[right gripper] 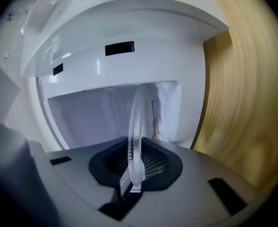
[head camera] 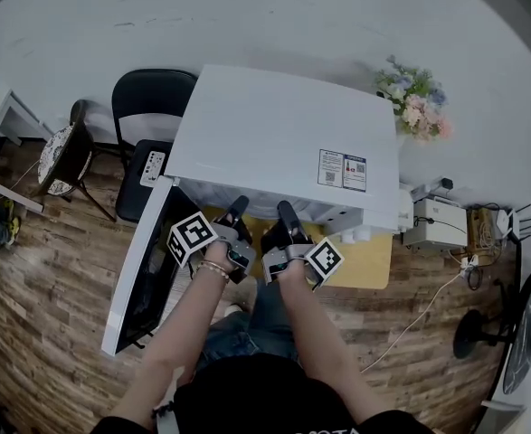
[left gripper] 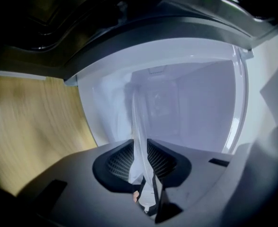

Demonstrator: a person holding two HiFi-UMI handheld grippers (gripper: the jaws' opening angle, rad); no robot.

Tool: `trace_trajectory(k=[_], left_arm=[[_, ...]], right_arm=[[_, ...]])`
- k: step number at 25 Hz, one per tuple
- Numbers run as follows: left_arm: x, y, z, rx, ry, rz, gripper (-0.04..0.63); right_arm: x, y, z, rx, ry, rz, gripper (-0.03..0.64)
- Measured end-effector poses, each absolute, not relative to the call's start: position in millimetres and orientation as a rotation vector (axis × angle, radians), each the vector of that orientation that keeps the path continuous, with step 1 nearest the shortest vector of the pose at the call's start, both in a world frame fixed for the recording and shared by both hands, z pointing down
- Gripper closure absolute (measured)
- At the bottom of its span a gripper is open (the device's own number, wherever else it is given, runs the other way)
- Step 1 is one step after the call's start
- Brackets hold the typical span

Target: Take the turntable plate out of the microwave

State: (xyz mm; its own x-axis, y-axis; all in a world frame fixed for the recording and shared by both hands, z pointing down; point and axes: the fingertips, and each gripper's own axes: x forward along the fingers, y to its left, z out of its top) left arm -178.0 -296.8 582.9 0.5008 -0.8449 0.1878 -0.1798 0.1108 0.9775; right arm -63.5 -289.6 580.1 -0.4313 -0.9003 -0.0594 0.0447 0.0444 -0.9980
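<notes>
Microwave [head camera: 283,125] is white and sits on a wooden tabletop [head camera: 366,265]. Its door [head camera: 143,269] is swung fully open at the microwave's left side. Both tools reach into the microwave's front opening from below its top panel. The left gripper [head camera: 236,210] enters nearer the door and the right gripper [head camera: 286,213] is just beside it, toward the microwave's middle. The 2 marker cubes stay outside the opening. The head view does not show the turntable plate [left gripper: 139,141], which the microwave's top covers. The left gripper view shows it as clear glass, edge-on, running from between the jaws into the pale cavity. Those jaws are closed onto the glass edge, 1 ribbed pad on each face. The right gripper view shows the same: the thick rounded glass rim rises out of the jaws, which are clamped on it, with the cavity wall behind. So the plate is at the microwave's mouth, gripped at 2 places on its near edge. Contact with the cavity floor cannot be told. A black chair [head camera: 149,98] stands behind the microwave's door side, and flowers [head camera: 416,105] lie off its far right corner.
</notes>
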Motion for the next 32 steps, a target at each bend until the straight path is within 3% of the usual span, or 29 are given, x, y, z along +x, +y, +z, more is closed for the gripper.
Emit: trace_trajectory(k=[25, 27, 32], left_arm=[[-169, -276, 572, 1.343, -0.891, -0.819, 0.522], [-169, -271, 571, 1.352, -0.890, -0.820, 0.554], [-168, -257, 572, 1.341, -0.845, -0.843, 0.560]], right_arm=[[-60, -213, 553, -0.735, 1.732, -1.451, 0.545], [-59, -209, 553, -0.740, 1.724, -1.451, 0.539], [-57, -199, 555, -0.761, 1.750, -1.448, 0.540]])
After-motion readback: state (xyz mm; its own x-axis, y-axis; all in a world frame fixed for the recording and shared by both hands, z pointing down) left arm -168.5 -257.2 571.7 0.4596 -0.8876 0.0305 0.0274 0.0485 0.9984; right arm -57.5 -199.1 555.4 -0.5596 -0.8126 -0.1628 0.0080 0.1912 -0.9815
